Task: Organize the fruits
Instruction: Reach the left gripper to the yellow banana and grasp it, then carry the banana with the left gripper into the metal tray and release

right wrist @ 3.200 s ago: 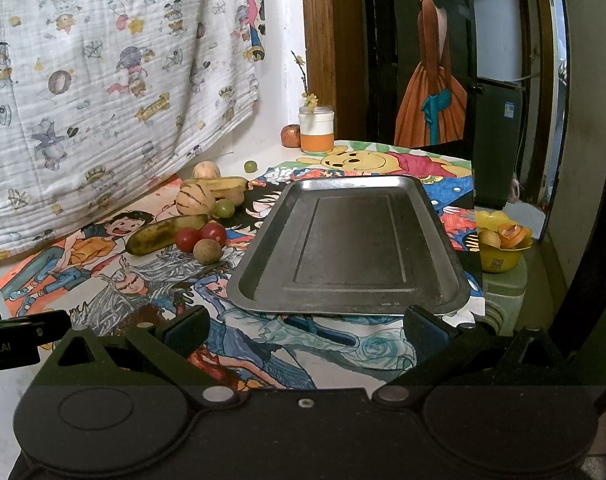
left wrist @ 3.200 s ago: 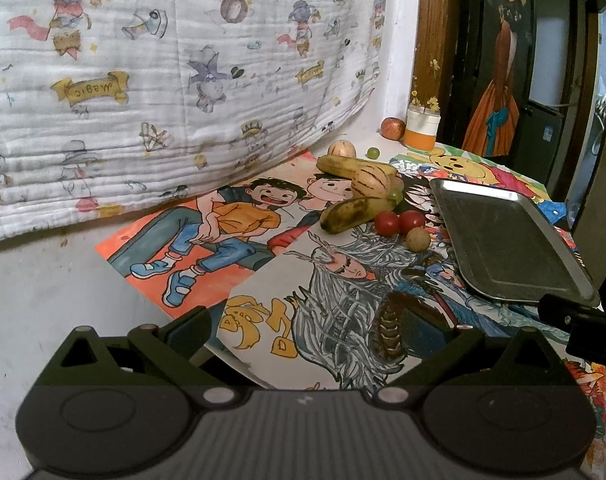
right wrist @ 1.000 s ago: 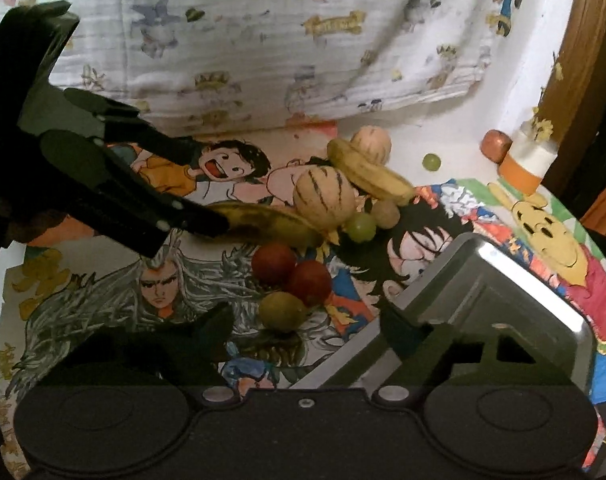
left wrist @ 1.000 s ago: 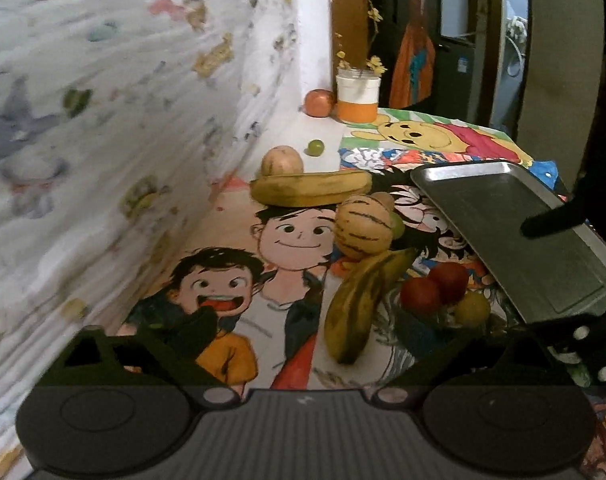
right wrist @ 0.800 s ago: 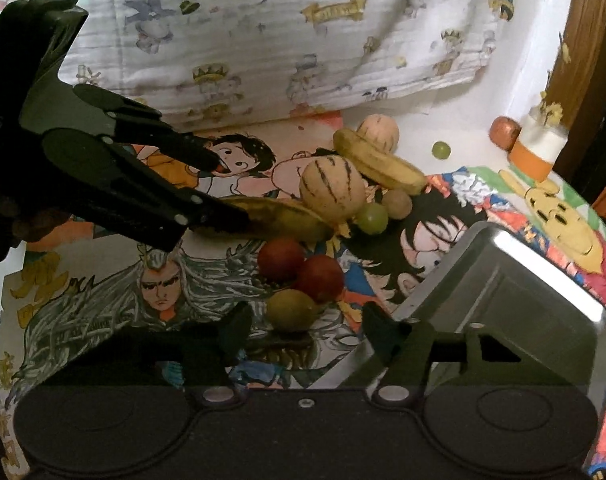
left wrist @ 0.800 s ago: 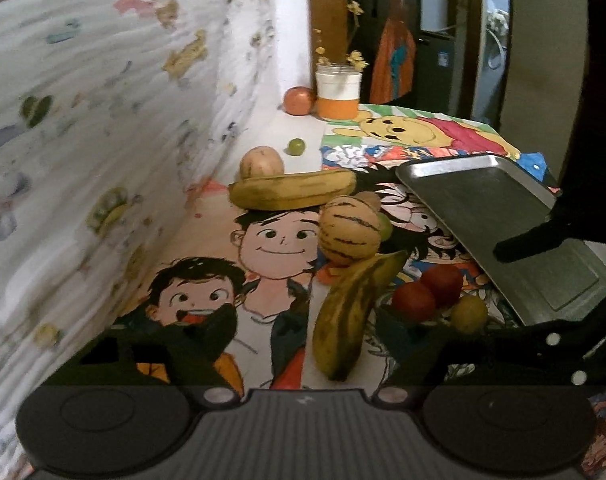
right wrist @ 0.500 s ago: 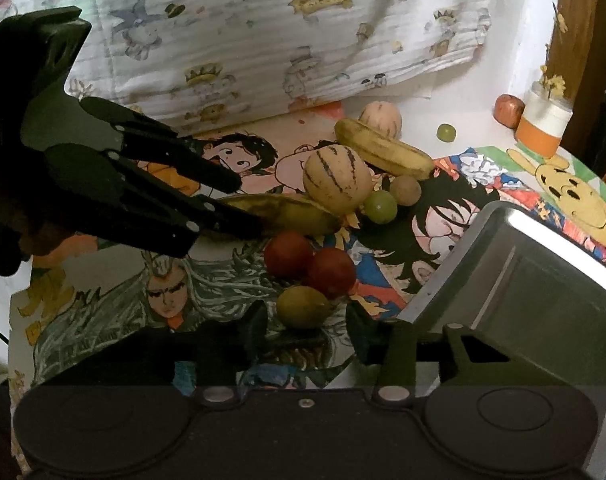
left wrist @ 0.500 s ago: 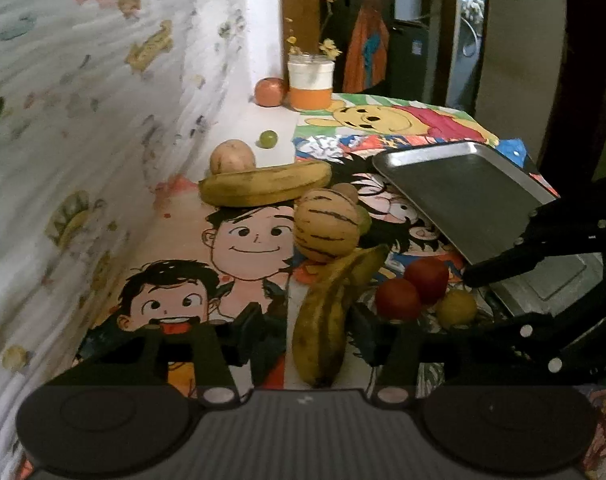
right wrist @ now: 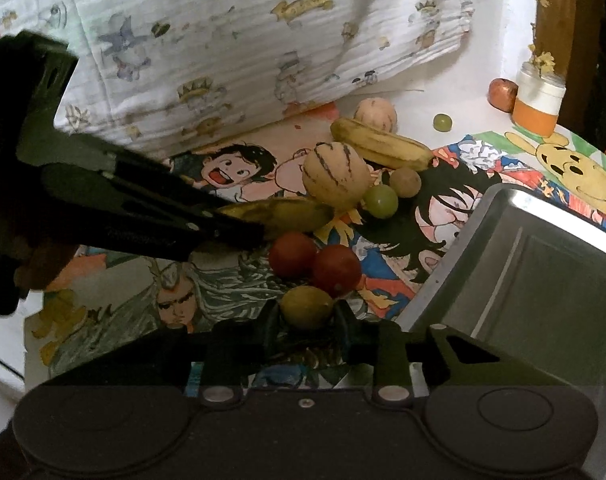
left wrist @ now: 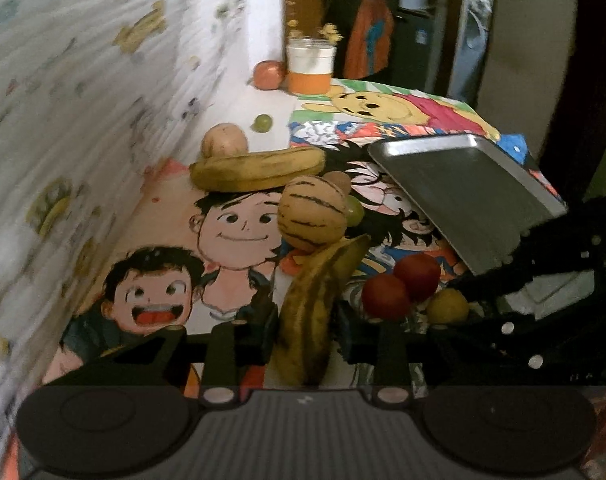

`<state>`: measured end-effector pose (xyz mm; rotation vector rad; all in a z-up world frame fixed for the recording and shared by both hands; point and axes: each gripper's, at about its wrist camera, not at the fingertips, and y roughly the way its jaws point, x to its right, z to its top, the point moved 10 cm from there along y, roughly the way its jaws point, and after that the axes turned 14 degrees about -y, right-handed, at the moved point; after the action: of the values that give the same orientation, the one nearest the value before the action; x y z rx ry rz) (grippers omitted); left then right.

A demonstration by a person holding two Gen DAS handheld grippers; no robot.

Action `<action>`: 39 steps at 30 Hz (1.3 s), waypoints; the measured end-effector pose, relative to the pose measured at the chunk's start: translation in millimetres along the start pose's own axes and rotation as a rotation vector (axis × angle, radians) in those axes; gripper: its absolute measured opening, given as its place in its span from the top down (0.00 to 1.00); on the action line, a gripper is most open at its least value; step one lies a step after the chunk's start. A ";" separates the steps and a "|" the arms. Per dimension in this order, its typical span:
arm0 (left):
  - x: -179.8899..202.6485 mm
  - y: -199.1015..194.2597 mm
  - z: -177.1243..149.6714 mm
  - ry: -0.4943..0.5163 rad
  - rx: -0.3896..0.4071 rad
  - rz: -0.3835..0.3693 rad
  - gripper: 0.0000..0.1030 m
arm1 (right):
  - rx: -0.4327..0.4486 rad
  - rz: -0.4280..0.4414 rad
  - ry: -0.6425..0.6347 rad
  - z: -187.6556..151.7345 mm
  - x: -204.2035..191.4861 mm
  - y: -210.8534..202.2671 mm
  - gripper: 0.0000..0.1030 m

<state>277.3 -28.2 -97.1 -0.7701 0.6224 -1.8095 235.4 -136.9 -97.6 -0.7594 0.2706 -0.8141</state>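
We see the left gripper [left wrist: 305, 326], wide apart a second ago, now with its jaws just closed onto the near end of the spotted banana [left wrist: 315, 304] on the cartoon cloth [left wrist: 231, 224]. To the right, the right gripper [right wrist: 307, 326] has likewise just closed, clamping the small yellow-green fruit [right wrist: 306, 306] beside the empty metal tray [right wrist: 535, 280].

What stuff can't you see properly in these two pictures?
- Near end of the dark spotted banana: left wrist view, cut off behind the left gripper body.
- Underside of the small yellow-green round fruit: right wrist view, hidden between the right gripper fingers.
- Silver metal tray: right edge cut off.
- Printed white cloth: left wrist view, blurred.
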 end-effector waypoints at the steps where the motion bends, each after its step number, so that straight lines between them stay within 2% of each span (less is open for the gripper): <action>1: -1.6 -1.9 -1.2 -0.036 -0.005 -0.001 0.68 | 0.010 0.001 0.007 0.2 0.6 -3.5 0.69; 10: -6.4 -24.6 -17.2 -0.300 -0.006 -0.048 0.70 | 0.080 -0.031 0.073 -3.5 18.7 -38.4 0.69; 17: 0.8 -41.0 -17.6 -0.423 0.004 -0.056 0.70 | 0.117 -0.072 0.135 -16.2 40.3 -59.5 0.69; 21: 11.7 -50.6 -10.6 -0.432 0.043 -0.050 0.70 | 0.131 -0.109 0.175 -23.3 60.3 -68.2 0.69; 27: 41.2 -45.3 18.6 -0.423 0.113 -0.071 0.70 | 0.161 -0.233 0.247 -18.1 115.0 -76.2 0.69; 33: 77.4 -3.4 46.3 -0.433 0.140 -0.115 0.70 | 0.133 -0.363 0.300 -23.5 170.4 -65.4 0.69; 39: 105.6 44.2 55.0 -0.426 0.127 -0.148 0.70 | 0.077 -0.432 0.331 -43.3 197.3 -51.2 0.69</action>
<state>317.1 -145.7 -69.7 -1.0959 0.1740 -1.7229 318.0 -327.5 -80.2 -0.6151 0.3748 -1.3565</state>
